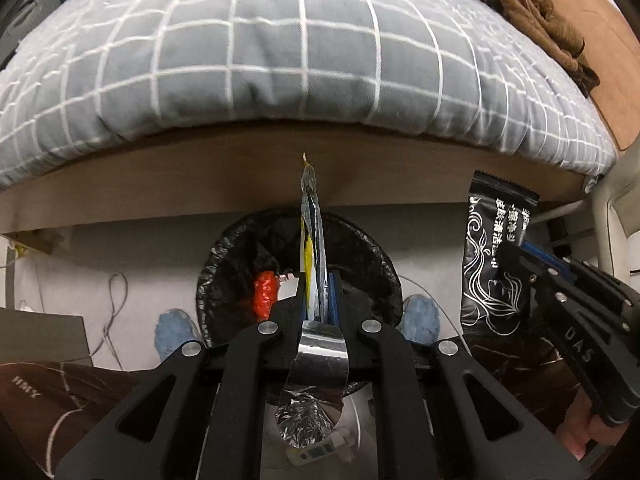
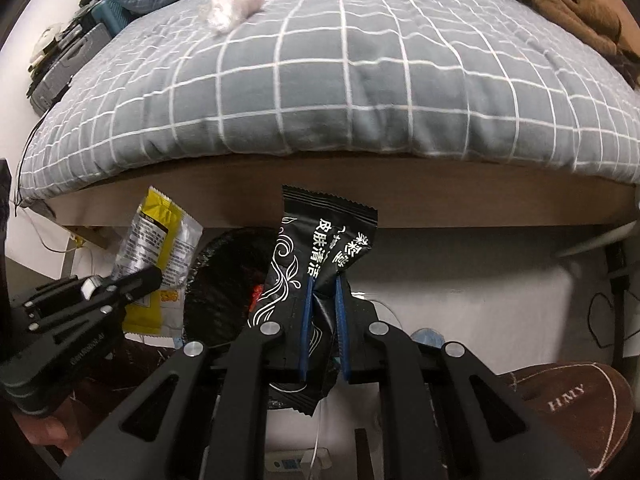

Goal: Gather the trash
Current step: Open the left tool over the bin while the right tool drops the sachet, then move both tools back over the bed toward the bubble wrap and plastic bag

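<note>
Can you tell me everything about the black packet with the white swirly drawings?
The black packet is a shiny, crinkled plastic wrapper with zigzag-cut ends, white swirls and white Chinese writing. It stands nearly upright, pinched at its middle between the right claw's blue pads. It hangs in the air before the bed's wooden edge, beside the black-lined bin.

1. A bed fills the upper half of both views, covered by a grey quilt (image 1: 280, 60) with a white grid pattern that hangs slightly over the edge.
2. Beneath the quilt runs a brown wooden bed frame (image 2: 440, 196), its side board facing the cameras.
3. A brown garment (image 1: 536, 20) lies crumpled near the far right corner of the bed.
4. The floor (image 1: 80, 280) under and in front of the bed is pale, with thin cables (image 1: 114, 308) trailing across it.
5. At the left in the right wrist view, dark boxes or cases (image 2: 64, 64) are stacked beside the bed; what they are is unclear.
6. Lighting is even and indoor.
</note>
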Tool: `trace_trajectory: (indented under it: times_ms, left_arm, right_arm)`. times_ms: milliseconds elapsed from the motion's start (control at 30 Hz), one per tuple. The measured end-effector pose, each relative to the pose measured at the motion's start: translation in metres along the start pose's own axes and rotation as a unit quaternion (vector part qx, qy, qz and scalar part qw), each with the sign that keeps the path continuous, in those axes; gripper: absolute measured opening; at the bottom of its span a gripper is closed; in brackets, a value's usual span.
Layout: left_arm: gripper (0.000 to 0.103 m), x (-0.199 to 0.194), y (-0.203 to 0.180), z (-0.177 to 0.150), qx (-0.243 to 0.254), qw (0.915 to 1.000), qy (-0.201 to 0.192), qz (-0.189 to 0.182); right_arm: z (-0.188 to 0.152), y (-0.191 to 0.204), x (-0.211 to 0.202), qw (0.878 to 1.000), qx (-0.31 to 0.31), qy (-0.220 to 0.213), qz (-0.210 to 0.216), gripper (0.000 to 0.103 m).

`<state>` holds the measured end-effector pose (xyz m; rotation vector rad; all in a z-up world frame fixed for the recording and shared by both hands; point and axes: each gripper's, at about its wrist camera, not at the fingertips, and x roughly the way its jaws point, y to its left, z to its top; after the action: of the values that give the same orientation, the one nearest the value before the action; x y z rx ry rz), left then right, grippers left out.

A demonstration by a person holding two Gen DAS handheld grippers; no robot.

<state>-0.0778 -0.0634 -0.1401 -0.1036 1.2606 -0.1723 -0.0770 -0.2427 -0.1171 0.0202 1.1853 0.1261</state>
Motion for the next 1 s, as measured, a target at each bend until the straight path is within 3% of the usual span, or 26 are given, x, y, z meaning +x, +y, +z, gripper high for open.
trace_trajectory:
  times_ms: [300, 733, 1000]
  left_arm:
    - [0.012, 0.023, 0.003, -0.003, 0.003, 0.9999, 0.010, -0.003]
    - [0.064, 0.016, 0.055, -0.014, -0.035, 0.9988, -0.007, 0.035]
    - [0.080, 0.001, 0.094, -0.017, -0.068, 0.9959, -0.020, 0.057]
  right_arm:
    - [-0.004, -0.009, 0.018, 1.000, 0.007, 0.018, -0.002, 0.011]
    - [-0.003, 0.024, 0.045, 0.999, -0.022, 0.037, 0.014, 0.011]
    - [0.003, 0.063, 0.057, 0.997, -0.055, 0.046, 0.028, 0.011]
